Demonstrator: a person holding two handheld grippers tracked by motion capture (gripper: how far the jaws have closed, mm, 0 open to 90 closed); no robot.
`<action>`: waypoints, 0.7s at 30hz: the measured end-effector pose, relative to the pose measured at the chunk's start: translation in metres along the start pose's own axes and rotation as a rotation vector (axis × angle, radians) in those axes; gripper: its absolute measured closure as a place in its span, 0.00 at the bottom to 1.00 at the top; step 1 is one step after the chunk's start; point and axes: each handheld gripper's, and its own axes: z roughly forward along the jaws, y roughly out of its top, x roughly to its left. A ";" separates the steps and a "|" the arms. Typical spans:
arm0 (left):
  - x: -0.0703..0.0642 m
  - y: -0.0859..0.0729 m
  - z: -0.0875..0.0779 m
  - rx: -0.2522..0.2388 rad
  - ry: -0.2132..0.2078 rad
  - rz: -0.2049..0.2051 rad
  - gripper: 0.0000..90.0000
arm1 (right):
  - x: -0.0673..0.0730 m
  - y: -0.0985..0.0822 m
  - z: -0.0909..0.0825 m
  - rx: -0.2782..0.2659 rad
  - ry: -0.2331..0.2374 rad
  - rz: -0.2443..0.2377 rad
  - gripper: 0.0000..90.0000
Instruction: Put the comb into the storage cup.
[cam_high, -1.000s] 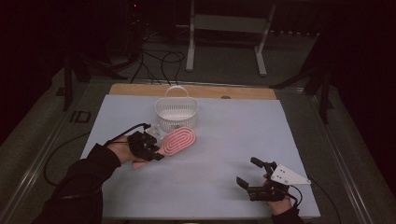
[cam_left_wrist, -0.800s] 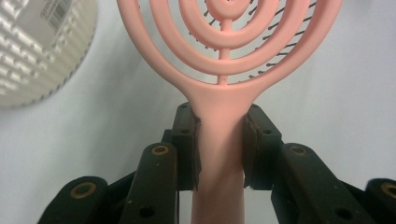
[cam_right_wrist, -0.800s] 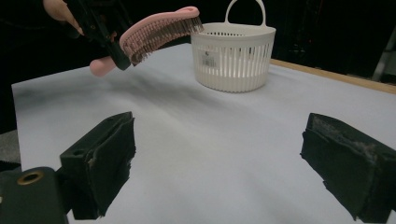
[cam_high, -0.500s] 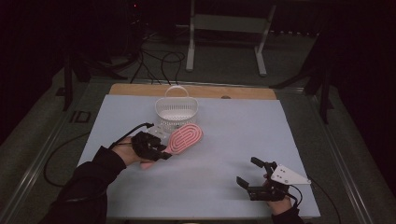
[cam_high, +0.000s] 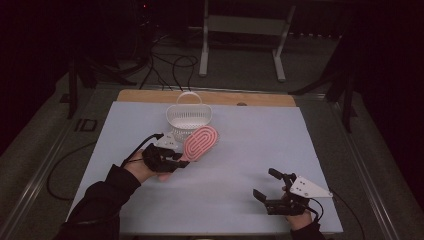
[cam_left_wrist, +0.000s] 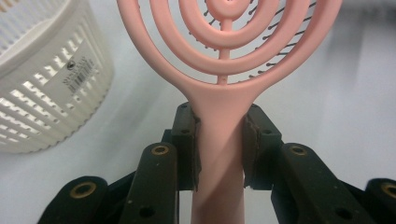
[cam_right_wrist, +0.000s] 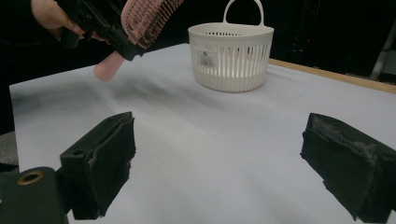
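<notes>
Pale table (cam_high: 240, 150); pink hairbrush (cam_high: 200, 141) handle clamped in left hand-held gripper (cam_high: 176, 161).

Dim room, far side nearly black. Pale grey-blue mat (cam_high: 260, 150) covers a light wooden tabletop (cam_high: 150, 96), bare wood strip along the far edge. Grey floor (cam_high: 240, 70) beyond, black cables (cam_high: 172, 67) looped on it, grey metal stand legs (cam_high: 240, 25) behind.

Pink hairbrush (cam_high: 201, 142), white basket (cam_high: 188, 116)

High view overhead, facing forward; gripper views low, close; all share basket (cam_high: 188, 116).
</notes>
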 end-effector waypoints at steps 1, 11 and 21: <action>-0.001 0.000 0.000 -0.009 0.009 -0.007 0.79 | 0.000 0.000 0.000 0.002 0.000 0.001 0.11; -0.010 -0.004 -0.004 -0.089 0.043 -0.027 0.79 | 0.000 0.000 0.000 0.001 0.000 -0.001 0.11; -0.021 -0.018 0.000 -0.193 0.104 -0.053 0.79 | 0.000 0.000 0.001 0.004 0.000 0.003 0.11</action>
